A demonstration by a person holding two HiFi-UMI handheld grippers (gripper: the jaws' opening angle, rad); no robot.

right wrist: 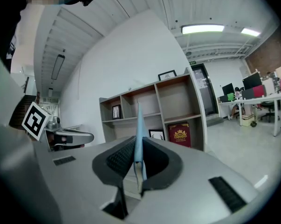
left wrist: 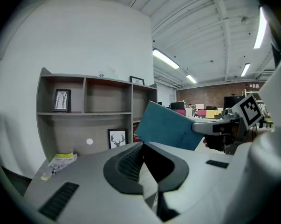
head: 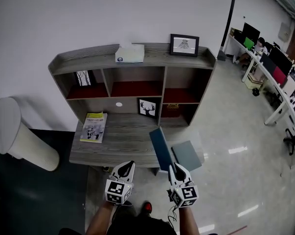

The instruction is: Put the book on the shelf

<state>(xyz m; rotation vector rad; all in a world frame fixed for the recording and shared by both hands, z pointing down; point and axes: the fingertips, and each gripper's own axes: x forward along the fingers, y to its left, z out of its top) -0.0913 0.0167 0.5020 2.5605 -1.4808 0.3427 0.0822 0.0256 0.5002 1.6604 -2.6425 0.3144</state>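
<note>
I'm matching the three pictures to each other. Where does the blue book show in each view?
Head view: the book is low centre, tilted, gripped by the right gripper.
Left gripper view: right of centre, its blue cover facing the camera, above the jaws.
Right gripper view: centre, edge-on, clamped between the jaws.
Shared landmark: the deer picture, also seen at and.

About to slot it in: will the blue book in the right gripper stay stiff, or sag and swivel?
Probably stiff: the blue book stands out straight from the right gripper with no visible sag. It looks thin, so likely light. Pinched at one edge only, it may pivot in the jaws if it bumps the shelf.
</note>
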